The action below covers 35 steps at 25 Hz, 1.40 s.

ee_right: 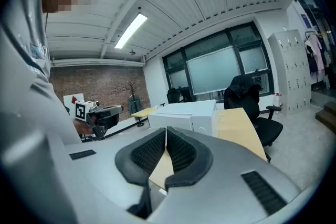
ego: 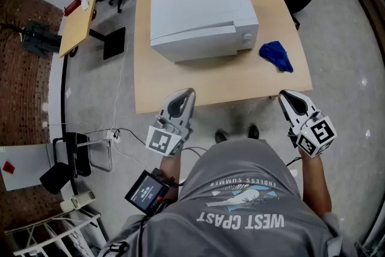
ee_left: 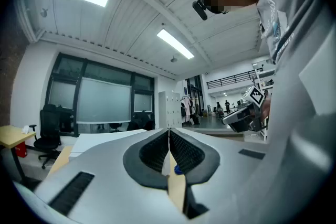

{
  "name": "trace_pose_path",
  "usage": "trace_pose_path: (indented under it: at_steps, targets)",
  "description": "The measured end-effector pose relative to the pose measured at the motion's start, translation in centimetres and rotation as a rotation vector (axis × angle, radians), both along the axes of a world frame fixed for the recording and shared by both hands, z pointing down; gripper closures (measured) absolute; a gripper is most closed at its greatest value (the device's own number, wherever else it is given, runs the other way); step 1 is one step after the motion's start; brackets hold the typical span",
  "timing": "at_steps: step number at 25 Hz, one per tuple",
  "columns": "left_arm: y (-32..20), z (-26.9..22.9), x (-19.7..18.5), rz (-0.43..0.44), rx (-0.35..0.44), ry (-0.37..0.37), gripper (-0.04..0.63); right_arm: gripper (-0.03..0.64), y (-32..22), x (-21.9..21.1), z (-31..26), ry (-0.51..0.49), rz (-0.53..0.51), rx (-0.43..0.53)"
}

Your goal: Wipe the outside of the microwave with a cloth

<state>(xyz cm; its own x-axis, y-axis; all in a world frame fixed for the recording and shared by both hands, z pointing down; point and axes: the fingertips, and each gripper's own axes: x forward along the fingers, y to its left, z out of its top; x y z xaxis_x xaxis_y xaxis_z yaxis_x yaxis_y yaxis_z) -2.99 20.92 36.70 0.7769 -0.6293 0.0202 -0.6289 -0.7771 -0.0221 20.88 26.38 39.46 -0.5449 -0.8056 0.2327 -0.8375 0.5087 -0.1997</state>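
On the table (ego: 180,93) the microwave (ego: 198,9) sits toward the far side, door shut, its inside hidden. Bare top runs along the near edge and the right side, where the cloth (ego: 277,56) lies near the microwave's front corner. The left gripper (ego: 187,93) and the right gripper (ego: 284,95) hover at the near edge, well apart, both with jaws together and empty.

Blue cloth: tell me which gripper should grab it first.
Right. The right gripper hangs just off the table edge nearest the blue cloth, which lies right of the microwave. The left gripper sits farther off. Both are shut and empty.
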Motion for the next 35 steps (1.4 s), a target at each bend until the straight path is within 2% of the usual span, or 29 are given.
trace_pose_path:
  at_steps: [12, 17, 19, 21, 23, 24, 27, 30, 33, 35]
  targets:
    - [-1.6, 1.3, -4.1, 0.019, 0.014, 0.029, 0.572, 0.591, -1.7, -4.4, 1.2, 0.002, 0.006, -0.022]
    - [-2.2, 2.7, -5.8, 0.037, -0.025, 0.044, 0.572, 0.589, -2.6, -5.9, 1.6, -0.027, 0.042, -0.062]
    - [-2.7, 2.9, -6.0, 0.050, -0.038, 0.046, 0.572, 0.588, -4.2, -5.7, 2.3, -0.010, 0.040, -0.085]
    - [-3.4, 3.4, -5.9, 0.058, -0.050, 0.038, 0.572, 0.575, -6.8, -4.6, 4.2, 0.075, 0.030, -0.112]
    - [-4.0, 4.1, -5.8, 0.059, -0.070, 0.025, 0.572, 0.433, -9.7, -2.6, 7.8, 0.190, 0.024, -0.180]
    - [-4.3, 4.3, -5.7, 0.060, -0.078, 0.023, 0.572, 0.417, -11.1, -1.3, 9.9, 0.254, 0.025, -0.222]
    - [-6.5, 4.5, -5.3, 0.053, -0.090, 0.016, 0.572, 0.417, -16.3, 3.4, 16.4, 0.461, 0.046, -0.343]
    - [-8.7, 4.5, -4.4, 0.019, -0.104, -0.005, 0.572, 0.416, -20.5, 7.5, 22.2, 0.606, 0.040, -0.442]
    - [-10.3, 4.8, -3.7, -0.034, -0.115, -0.029, 0.572, 0.416, -23.1, 9.8, 28.2, 0.758, -0.038, -0.507]
    - [-11.6, 4.9, -2.8, -0.074, -0.124, -0.035, 0.572, 0.413, -22.9, 11.5, 32.6, 0.830, -0.093, -0.603]
